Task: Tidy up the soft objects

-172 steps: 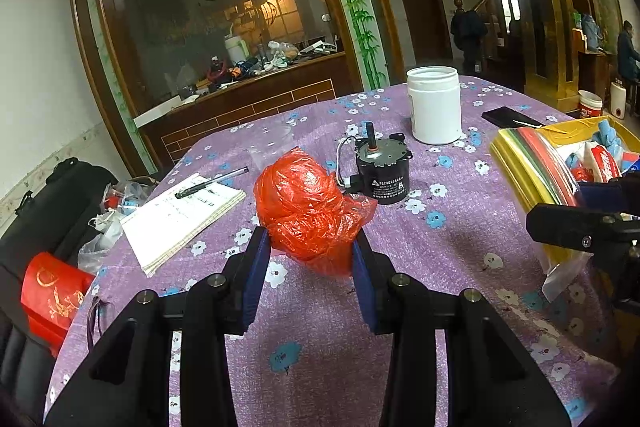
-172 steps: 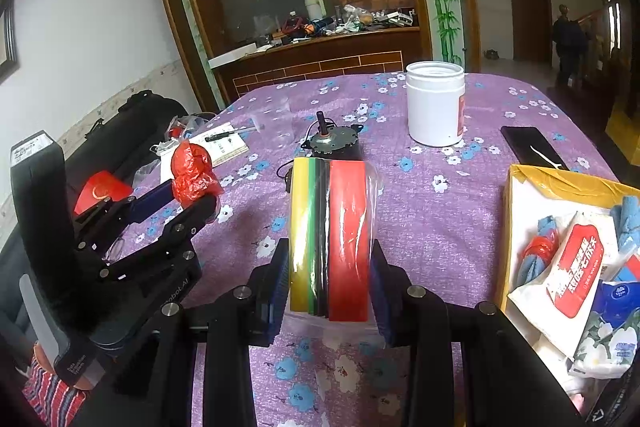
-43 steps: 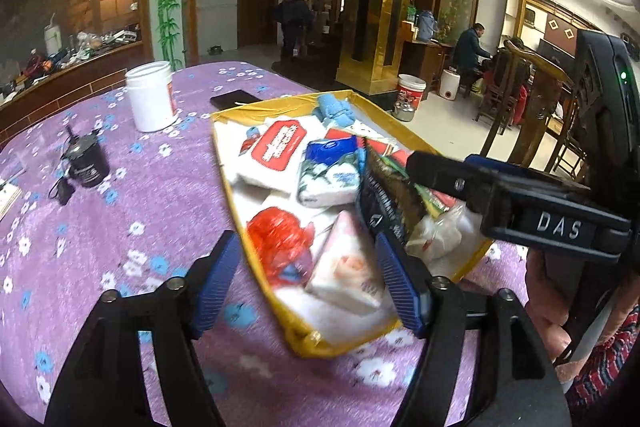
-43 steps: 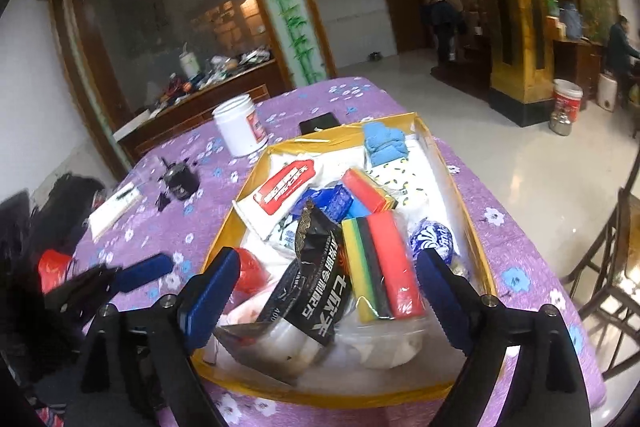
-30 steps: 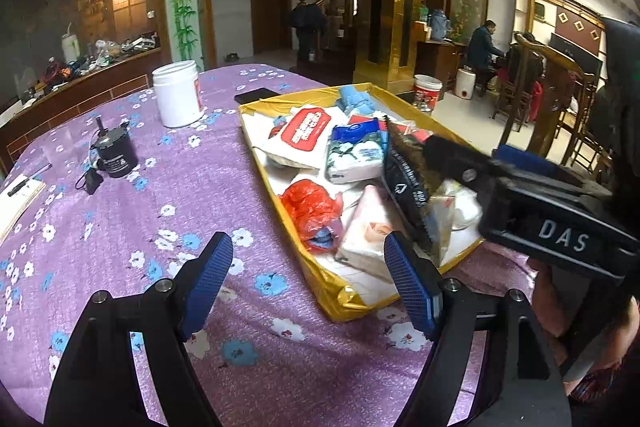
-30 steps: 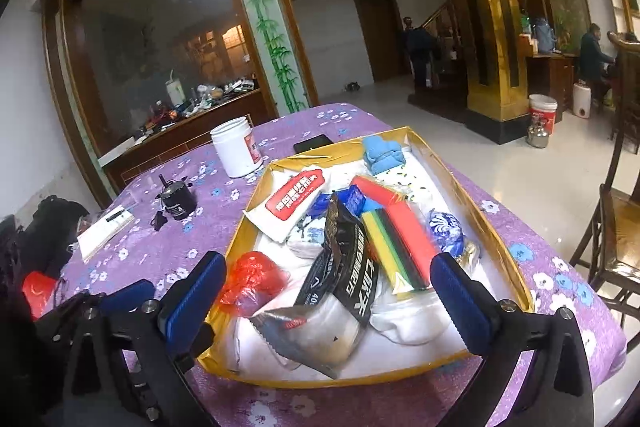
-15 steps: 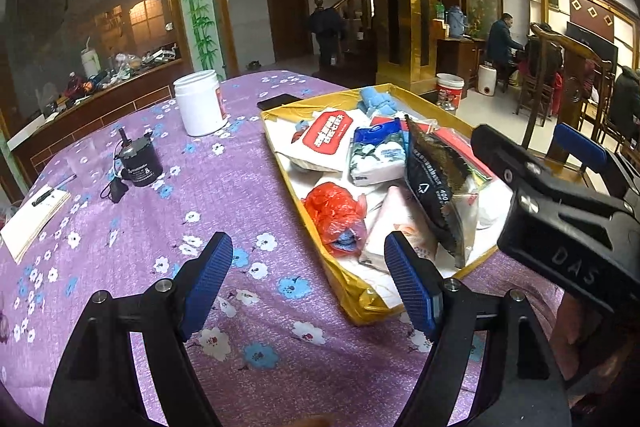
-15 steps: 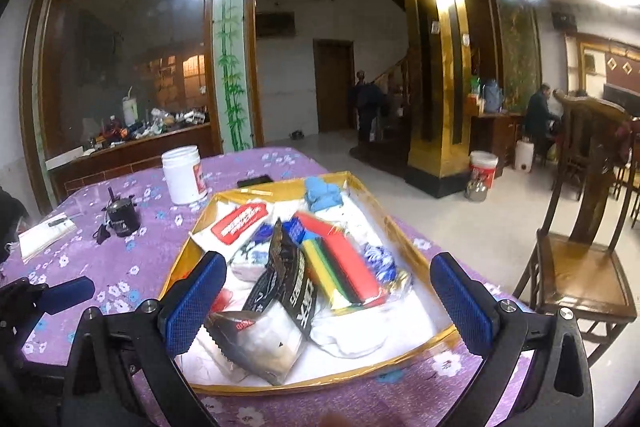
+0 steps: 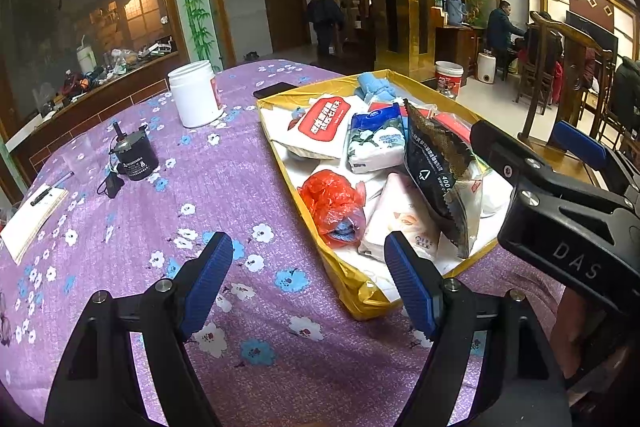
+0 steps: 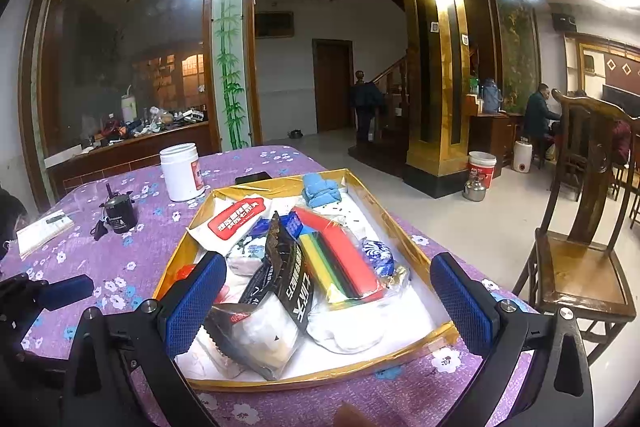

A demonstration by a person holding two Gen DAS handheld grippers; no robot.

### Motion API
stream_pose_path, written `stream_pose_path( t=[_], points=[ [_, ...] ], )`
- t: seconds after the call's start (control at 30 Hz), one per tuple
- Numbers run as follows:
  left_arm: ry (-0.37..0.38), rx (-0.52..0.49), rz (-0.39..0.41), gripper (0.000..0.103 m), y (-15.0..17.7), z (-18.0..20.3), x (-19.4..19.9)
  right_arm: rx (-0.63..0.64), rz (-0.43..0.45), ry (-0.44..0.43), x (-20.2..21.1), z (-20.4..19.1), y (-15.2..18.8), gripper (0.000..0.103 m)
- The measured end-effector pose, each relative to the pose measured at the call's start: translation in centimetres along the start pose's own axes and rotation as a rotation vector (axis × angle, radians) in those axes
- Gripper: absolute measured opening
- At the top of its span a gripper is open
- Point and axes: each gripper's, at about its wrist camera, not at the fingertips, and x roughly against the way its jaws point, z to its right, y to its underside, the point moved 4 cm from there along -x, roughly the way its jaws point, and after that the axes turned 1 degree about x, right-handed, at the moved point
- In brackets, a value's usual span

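Observation:
A gold-rimmed tray [image 9: 352, 287] [image 10: 400, 227] on the purple flowered tablecloth [image 9: 224, 187] holds several soft packs. Among them are a crumpled red plastic bag [image 9: 332, 199], a striped red, yellow and green bundle [image 10: 340, 259], a black snack bag [image 10: 288, 279] [image 9: 436, 163], tissue packs [image 9: 376, 143] and a blue cloth [image 10: 320, 191]. My left gripper [image 9: 308, 283] stands open over the tablecloth at the tray's near left edge, nothing between its fingers. My right gripper [image 10: 326, 301] hangs wide open above the tray's near end, holding nothing. It also shows at the right of the left wrist view [image 9: 540, 155].
A white jar [image 9: 196, 93], a small black motor [image 9: 134, 155], a dark phone [image 9: 274, 89] and a notebook with a pen [image 9: 28, 215] lie on the table left of the tray. A wooden chair [image 10: 580, 227] stands at the right. People stand and sit far behind.
Both grippers drew back from the tray after leaving the red bag and the striped bundle in it. The right wrist view tilted upward, showing more of the room.

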Motion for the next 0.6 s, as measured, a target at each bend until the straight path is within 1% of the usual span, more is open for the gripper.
stream_pose_path(
  t=[0.27,0.4,0.6],
  points=[
    [0.006,-0.007,-0.005,0.078,0.05,0.2,-0.04,-0.007,0.002,0.0,-0.06,0.19,-0.06,0.103],
    [-0.006,-0.006,-0.002,0.078,0.06,0.16,-0.01,-0.007,-0.002,0.002,-0.04,0.24,-0.05,0.103],
    [-0.004,-0.009,-0.002,0.078,0.11,0.14,0.01,-0.008,0.001,0.004,0.02,0.32,-0.05,0.103]
  ],
)
